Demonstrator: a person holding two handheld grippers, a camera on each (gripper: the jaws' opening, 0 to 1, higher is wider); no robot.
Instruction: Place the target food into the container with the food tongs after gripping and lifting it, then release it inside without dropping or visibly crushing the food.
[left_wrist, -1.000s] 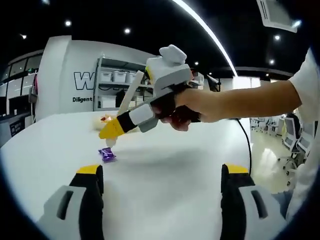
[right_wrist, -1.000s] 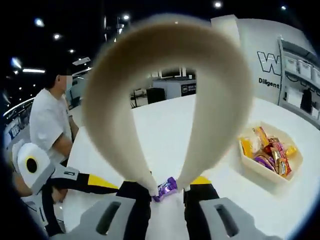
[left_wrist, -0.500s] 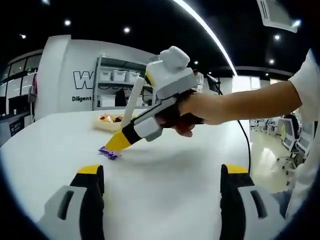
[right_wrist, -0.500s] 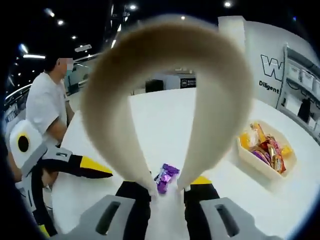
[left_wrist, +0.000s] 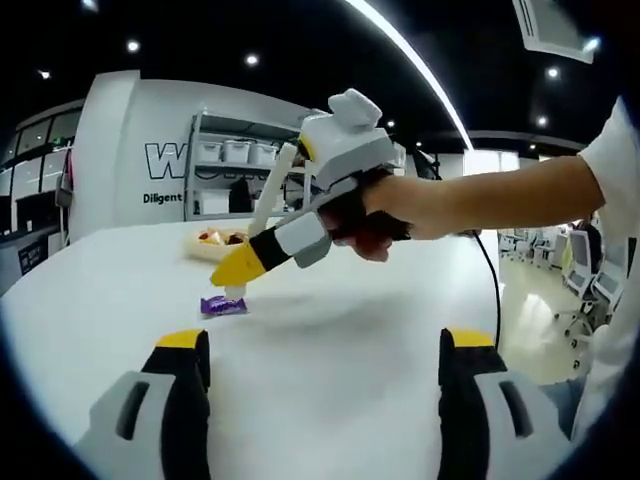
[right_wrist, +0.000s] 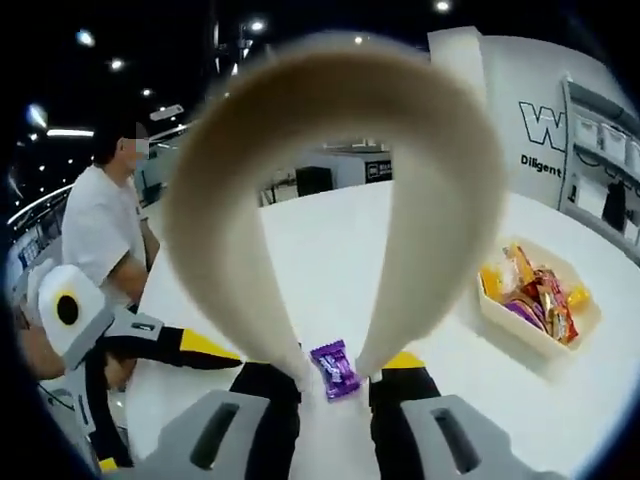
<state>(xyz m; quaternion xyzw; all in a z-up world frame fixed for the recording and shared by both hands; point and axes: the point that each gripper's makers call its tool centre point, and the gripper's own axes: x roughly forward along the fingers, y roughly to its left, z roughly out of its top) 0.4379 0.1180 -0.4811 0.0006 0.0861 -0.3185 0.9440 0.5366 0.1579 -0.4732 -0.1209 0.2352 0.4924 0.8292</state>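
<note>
Right gripper view: white table (right_wrist: 330, 250), beige tongs (right_wrist: 330, 120), container (right_wrist: 540, 330) of wrapped snacks, purple candy (right_wrist: 336, 369).
Right gripper (right_wrist: 335, 385) clamps the tongs; their tips are spread either side of the candy (flat on table), long axis pointing away from camera, container well apart.

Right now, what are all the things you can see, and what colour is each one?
Wrapped candy: one, purple, lying on the table between the tong tips.
Food tongs: one pair, beige, gripped by the right gripper, tips down beside the candy.
Container: one, cream, on the table, holding orange, red, yellow and purple wrapped snacks.
Table: one, white.
Shelf: one, grey, with white bins, behind the table.
Left gripper: black and yellow jaws set wide apart, nothing between.
Right gripper: black and yellow jaws closed on the tongs.
</note>
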